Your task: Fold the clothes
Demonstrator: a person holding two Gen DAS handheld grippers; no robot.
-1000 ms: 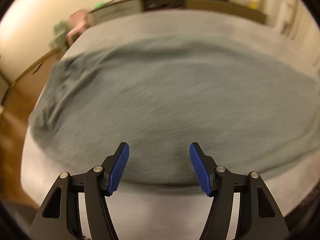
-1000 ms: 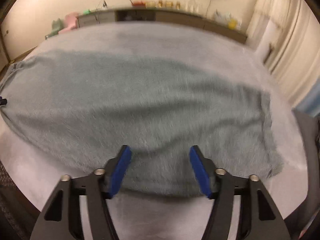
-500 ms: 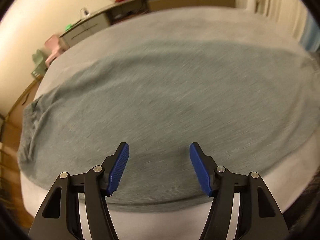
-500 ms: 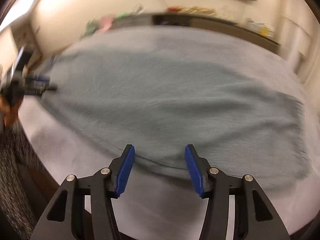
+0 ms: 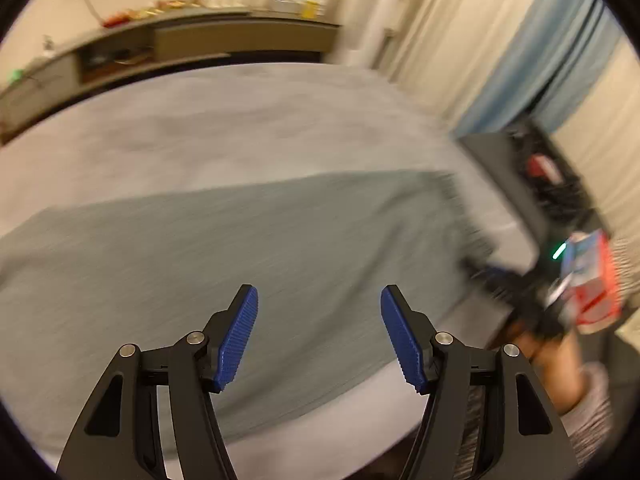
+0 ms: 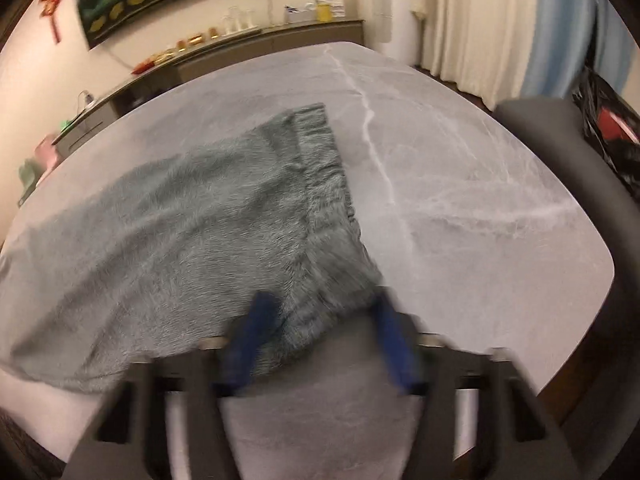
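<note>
A grey marbled table fills most of the room in front of me, and the grey-green fuzzy garment lies spread flat on it, its ribbed hem towards the middle of the table. A dark chair stands at the far corner. The left gripper hovers over the cloth near the table's near edge, blue pads spread wide and empty. The right gripper is blurred; its fingers look parted on either side of the garment's near corner, gripping nothing
</note>
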